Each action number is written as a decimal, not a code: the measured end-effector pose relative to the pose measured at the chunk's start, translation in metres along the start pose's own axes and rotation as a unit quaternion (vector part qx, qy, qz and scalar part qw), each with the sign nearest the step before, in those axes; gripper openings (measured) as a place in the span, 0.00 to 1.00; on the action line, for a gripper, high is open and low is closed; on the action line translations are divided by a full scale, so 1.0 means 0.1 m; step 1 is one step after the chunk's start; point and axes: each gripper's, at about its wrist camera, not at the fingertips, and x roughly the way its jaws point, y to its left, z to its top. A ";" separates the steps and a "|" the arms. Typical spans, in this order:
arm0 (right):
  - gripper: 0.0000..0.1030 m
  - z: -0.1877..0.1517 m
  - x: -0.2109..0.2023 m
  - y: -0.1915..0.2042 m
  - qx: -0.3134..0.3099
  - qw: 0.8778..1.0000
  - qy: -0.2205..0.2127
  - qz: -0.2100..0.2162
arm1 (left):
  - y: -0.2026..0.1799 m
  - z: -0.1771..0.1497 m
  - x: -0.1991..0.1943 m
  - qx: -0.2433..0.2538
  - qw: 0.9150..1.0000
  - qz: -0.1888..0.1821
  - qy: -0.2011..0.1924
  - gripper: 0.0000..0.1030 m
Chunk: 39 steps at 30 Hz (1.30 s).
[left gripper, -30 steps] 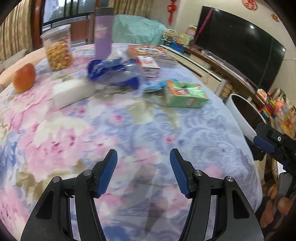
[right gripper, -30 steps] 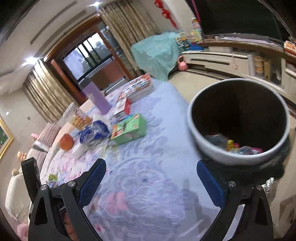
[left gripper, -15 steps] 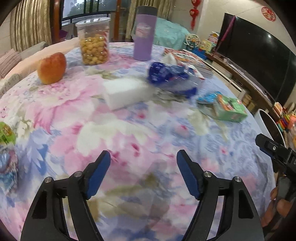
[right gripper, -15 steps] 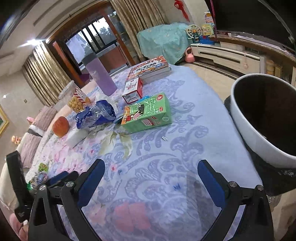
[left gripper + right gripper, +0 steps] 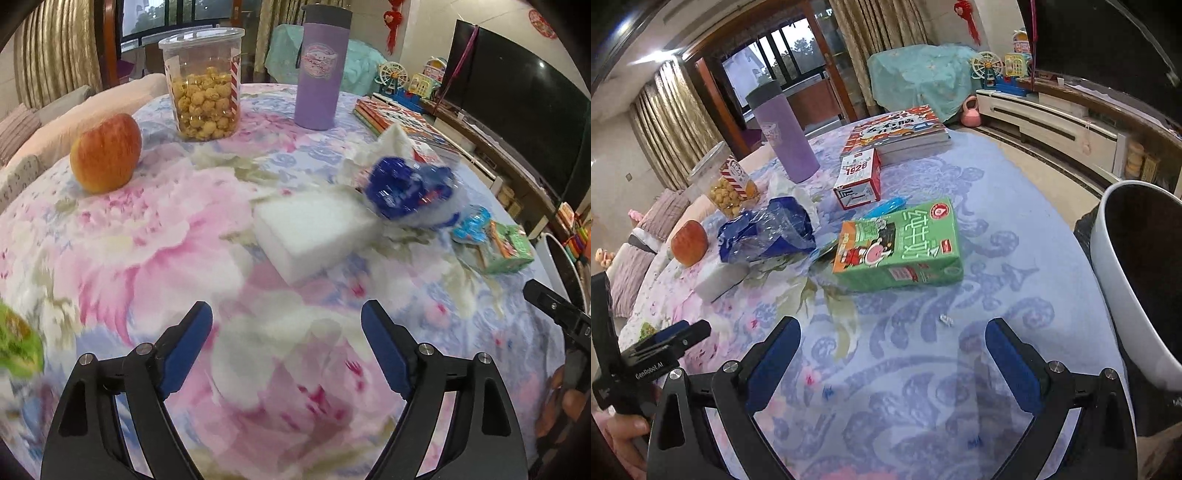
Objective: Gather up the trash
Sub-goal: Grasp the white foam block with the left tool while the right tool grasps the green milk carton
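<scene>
Now, catalogue of the tabletop [image 5: 122, 236] in flowered cloth, both views swung off the bin and onto the clutter.

- Left tool [image 5: 286, 341]: jaws apart, widened over the past second, nothing between them; above bare cloth, short of the white foam block [image 5: 314, 236]. Earlier aimed near the bin-side edge, now toward the apple [image 5: 105, 153] side.
- Right tool [image 5: 892, 363]: jaws apart, empty, over blue-patterned cloth just short of the green milk carton [image 5: 899, 249].
- Bin [image 5: 1134, 280]: white rim, dark inside, off the table's edge at the far right of the right view; a second ago it filled that view, some rubbish in its bottom.
- Likely trash: green milk carton on its side; crumpled blue plastic bag [image 5: 768, 232] beside it; small blue wrapper [image 5: 472, 225] between bag and carton; white tissue [image 5: 391, 142] behind the bag; tiny white scrap [image 5: 946, 319] near the right tool; green wrapper [image 5: 16, 345] at the left edge, blurred.
- Probably to stay: apple, popcorn jar [image 5: 203, 86], purple flask [image 5: 321, 68], books [image 5: 897, 131], red-and-white box [image 5: 858, 177].

Reading: a drop at the bin apparently finished, both tools empty and ready for the next pick. Carton nearest the right tool; foam block or green wrapper nearest the left.
</scene>
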 end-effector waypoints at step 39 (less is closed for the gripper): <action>0.88 -0.05 -0.19 -0.13 0.008 0.999 -0.025 0.021 | -0.70 -0.43 -0.36 0.048 0.997 -0.061 -0.014 0.54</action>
